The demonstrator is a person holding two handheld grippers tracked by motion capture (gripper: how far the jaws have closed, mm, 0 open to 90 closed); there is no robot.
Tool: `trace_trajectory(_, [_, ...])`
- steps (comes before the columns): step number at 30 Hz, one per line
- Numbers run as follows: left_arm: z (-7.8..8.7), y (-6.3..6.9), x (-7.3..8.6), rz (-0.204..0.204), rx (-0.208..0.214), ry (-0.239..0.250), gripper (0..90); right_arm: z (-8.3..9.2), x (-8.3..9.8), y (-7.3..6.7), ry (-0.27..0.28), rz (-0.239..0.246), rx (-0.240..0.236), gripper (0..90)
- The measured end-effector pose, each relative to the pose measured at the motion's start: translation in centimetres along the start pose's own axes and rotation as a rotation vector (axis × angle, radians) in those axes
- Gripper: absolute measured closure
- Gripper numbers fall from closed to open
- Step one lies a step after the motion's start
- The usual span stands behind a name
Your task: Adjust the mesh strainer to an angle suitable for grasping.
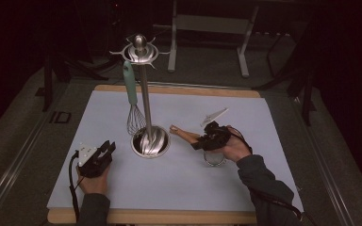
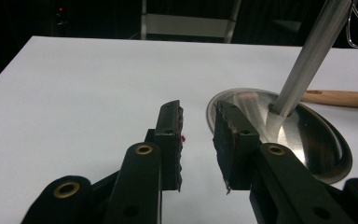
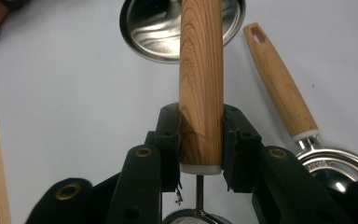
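- Nearest of all, the right gripper (image 3: 200, 140) has its two black jaws clamped on a wooden handle (image 3: 200, 70), pads pressing both flanks just above the handle's white collar.
- Below that collar a thin wire drops to a mesh rim at the bottom edge of the right gripper view, so I read this as a small strainer, though the bowl is mostly cut off.
- Just to the right of those jaws lies a second wooden-handled utensil (image 3: 279, 79), flat on the white mat, apart from the held one.
- Straight ahead of the jaws sits the steel base (image 3: 168, 28) of the utensil stand (image 1: 144, 94).
- Over on the other side, the left gripper (image 2: 198, 140) stands partly open with nothing between its pads; the stand's base is just beyond its right jaw, untouched.
- From above, a teal-handled whisk (image 1: 131, 94) already hangs off the hook ring at the top of the stand.
- My read: we're in the carry step, handle gripped, hanging not yet done.
- Next move calls for lifting the handle's far end to a free hook and threading the hanging hole on, if it has one like its neighbour's.
- Left gripper looks well placed to steady the base.
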State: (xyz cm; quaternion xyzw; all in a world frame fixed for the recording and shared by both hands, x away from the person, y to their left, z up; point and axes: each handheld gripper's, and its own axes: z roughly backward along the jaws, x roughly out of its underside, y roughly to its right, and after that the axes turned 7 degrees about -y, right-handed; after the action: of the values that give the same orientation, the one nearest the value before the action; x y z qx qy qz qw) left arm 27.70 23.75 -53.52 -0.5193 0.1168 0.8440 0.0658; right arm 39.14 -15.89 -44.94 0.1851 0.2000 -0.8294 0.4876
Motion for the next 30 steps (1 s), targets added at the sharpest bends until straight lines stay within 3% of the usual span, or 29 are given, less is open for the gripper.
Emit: trace_trajectory(30, [0.1,-0.1,0.0,0.006,-0.001,0.004,71.7,0.9,-1.5,-1.3,0.1,0.021,-0.016,70.8])
